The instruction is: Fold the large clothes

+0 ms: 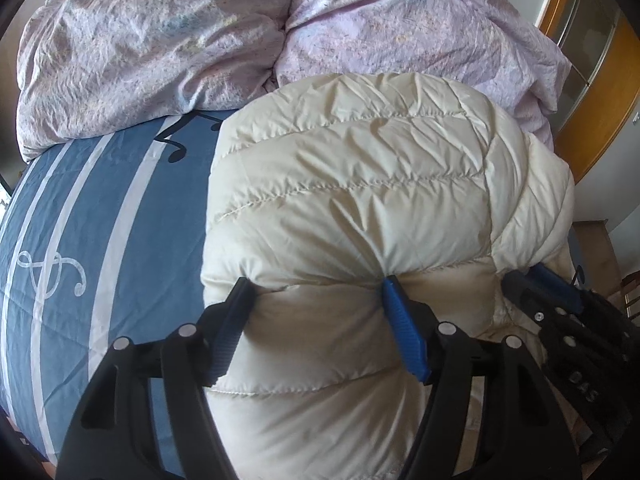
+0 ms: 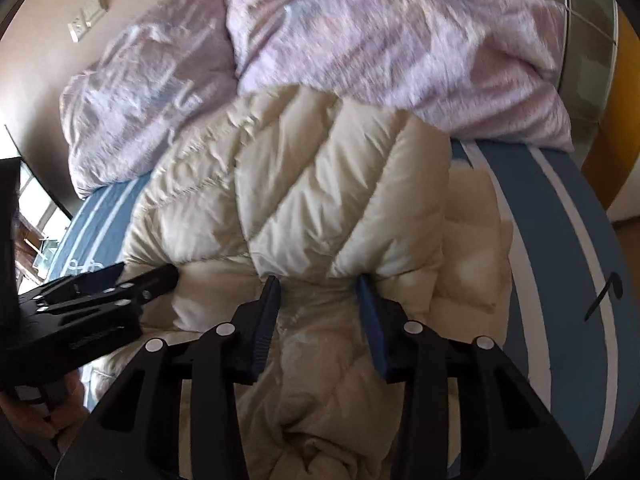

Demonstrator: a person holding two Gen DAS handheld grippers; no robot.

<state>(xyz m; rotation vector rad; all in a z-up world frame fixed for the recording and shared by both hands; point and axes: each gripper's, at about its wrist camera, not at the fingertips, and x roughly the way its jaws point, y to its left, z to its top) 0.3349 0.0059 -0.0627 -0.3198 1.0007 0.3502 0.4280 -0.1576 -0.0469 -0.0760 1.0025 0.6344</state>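
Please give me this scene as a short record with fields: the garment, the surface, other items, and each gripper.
garment: cream quilted down jacket, folded into a puffy bundle
surface: blue bedsheet with white stripes and music notes
other items: lilac duvet, crumpled behind the jacket
left gripper: fingers pressed into the jacket's near edge
right gripper: fingers pinching a bunch of jacket fabric

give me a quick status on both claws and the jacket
Left claw clamped on cream puffer jacket at its near edge. Right claw pinching a fold beside it. Lilac duvet bunched right behind the jacket.
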